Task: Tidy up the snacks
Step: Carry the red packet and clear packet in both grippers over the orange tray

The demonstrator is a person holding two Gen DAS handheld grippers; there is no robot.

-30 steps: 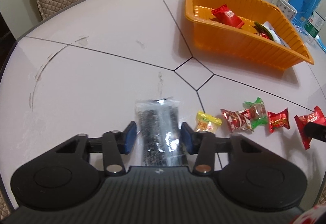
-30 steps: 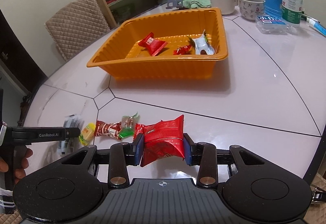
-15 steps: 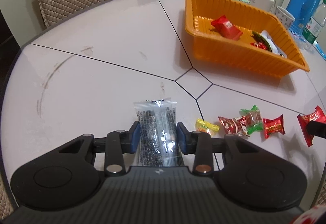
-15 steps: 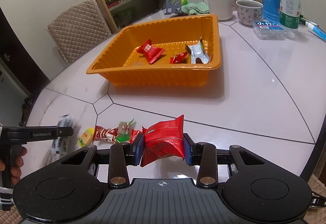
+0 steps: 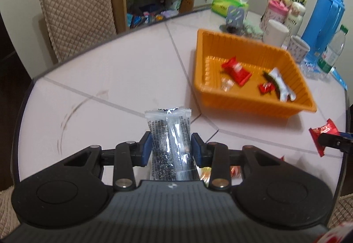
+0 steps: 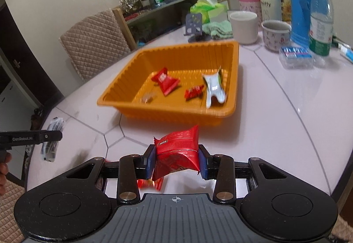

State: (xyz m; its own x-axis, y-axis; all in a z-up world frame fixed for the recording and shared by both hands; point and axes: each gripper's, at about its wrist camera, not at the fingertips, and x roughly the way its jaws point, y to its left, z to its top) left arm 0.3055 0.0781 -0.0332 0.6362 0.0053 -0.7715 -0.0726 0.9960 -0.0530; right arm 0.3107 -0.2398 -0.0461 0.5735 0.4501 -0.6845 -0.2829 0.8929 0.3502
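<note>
My left gripper (image 5: 171, 148) is shut on a clear packet of black seeds (image 5: 168, 143), held above the table. My right gripper (image 6: 176, 160) is shut on a red snack packet (image 6: 176, 151), also lifted; that red snack packet (image 5: 323, 136) shows at the right edge of the left wrist view. The orange tray (image 5: 249, 106) lies ahead of both, holding a red packet (image 5: 236, 69), a small red candy (image 5: 267, 88) and a silver wrapper (image 5: 281, 85). In the right wrist view the orange tray (image 6: 167, 111) sits just beyond the held packet. Loose candies (image 5: 233, 171) are partly hidden under my left fingers.
Behind the tray stand a white mug (image 6: 243, 26), a patterned cup (image 6: 275, 34), a blue thermos (image 5: 324, 20), a water bottle (image 6: 321, 20), a tissue pack (image 5: 230, 2) and a small stand (image 6: 194, 25). A quilted chair (image 5: 77, 15) stands at the table's far edge.
Both grippers rose from the table with their packets. The left jaws closed onto the seed packet. The tray looks nearer in the right wrist view.
</note>
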